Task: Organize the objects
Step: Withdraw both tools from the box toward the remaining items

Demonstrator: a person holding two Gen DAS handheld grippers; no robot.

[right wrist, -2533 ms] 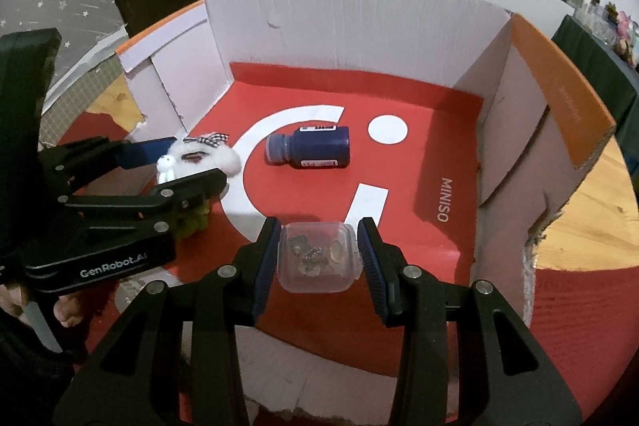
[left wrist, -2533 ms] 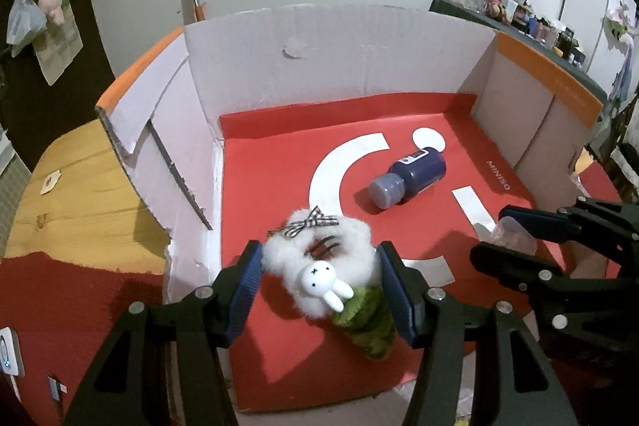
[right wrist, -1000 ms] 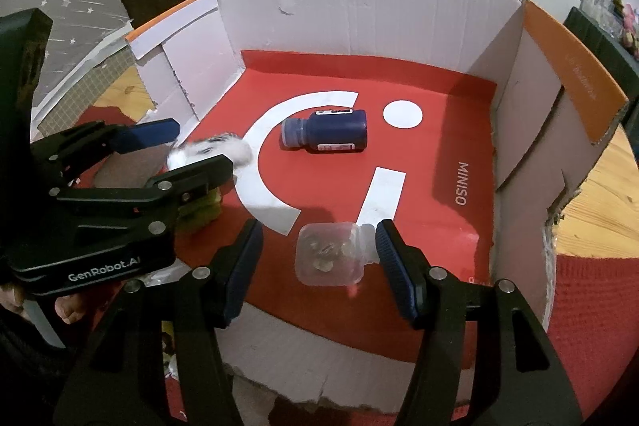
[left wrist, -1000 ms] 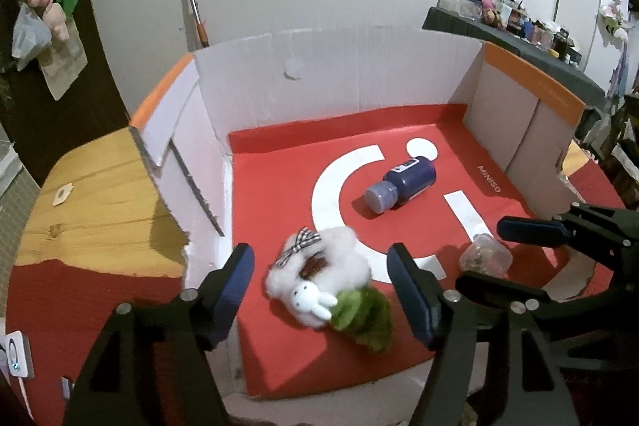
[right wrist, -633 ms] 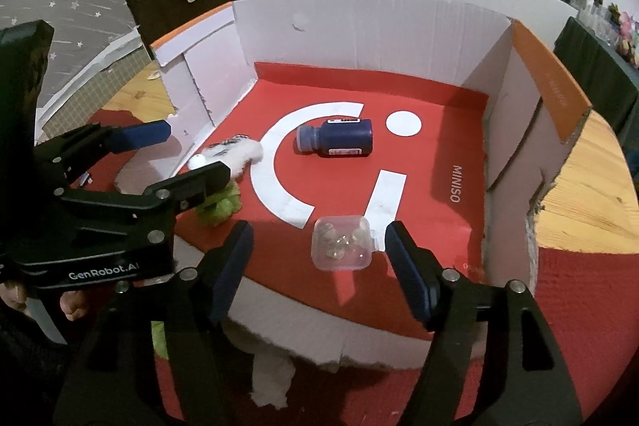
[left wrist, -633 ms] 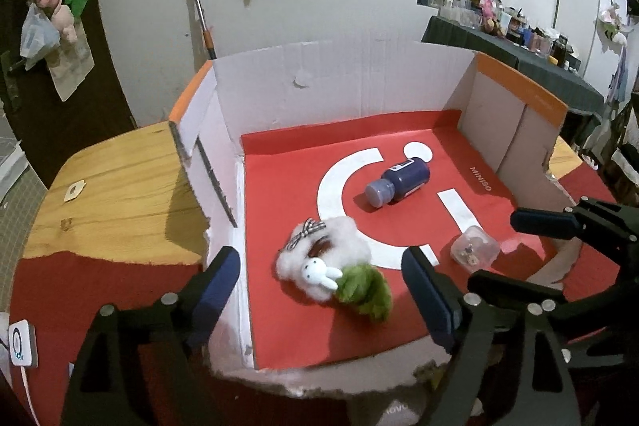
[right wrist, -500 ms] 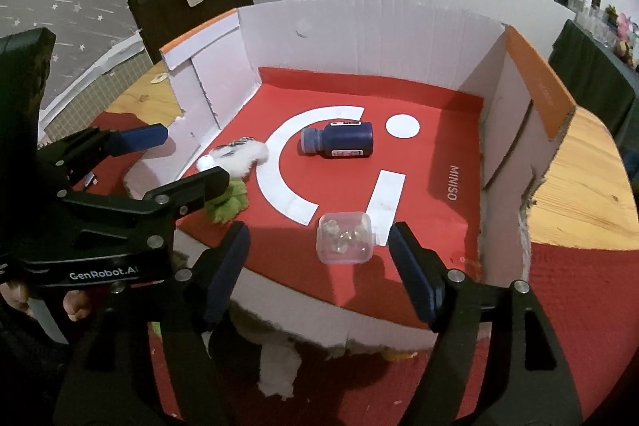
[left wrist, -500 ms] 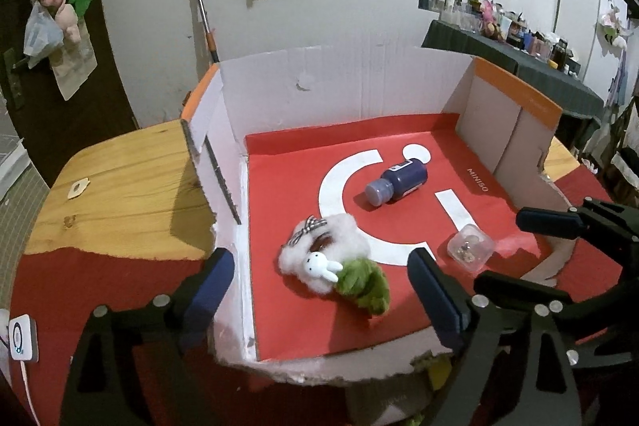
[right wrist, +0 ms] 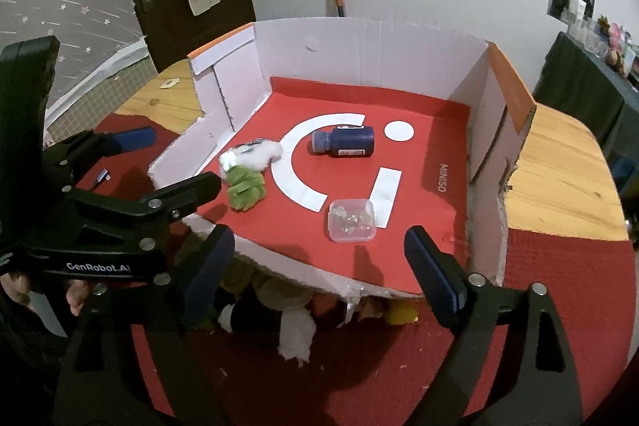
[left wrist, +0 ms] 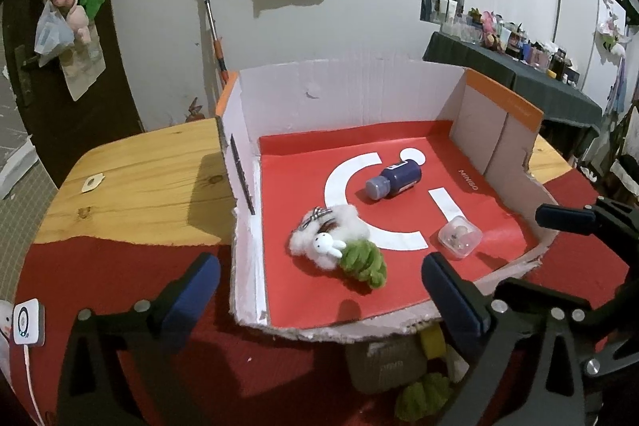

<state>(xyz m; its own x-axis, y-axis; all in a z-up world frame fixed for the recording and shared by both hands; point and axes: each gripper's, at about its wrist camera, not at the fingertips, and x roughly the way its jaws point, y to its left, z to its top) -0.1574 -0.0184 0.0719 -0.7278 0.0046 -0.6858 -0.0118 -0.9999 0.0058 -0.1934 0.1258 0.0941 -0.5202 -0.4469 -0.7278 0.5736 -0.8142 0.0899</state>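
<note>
An open cardboard box with a red floor holds three things. A white plush bunny with a green tuft lies near the front left. A dark blue bottle lies on its side in the middle. A small clear plastic case sits front right. My left gripper hangs before the box's front edge, its jaws opening with nothing between them. My right gripper is beside it, jaws also opening and empty, short of the case.
The box rests on a wooden table partly covered by a red cloth. Soft white, yellow and green items lie under the box's torn front edge. A small white device with a cable sits at the far left.
Both grippers let go, the left of the plush bunny and the right of the clear case, spread wider and drew back and up out of the box. Both things now lie on the red floor.
</note>
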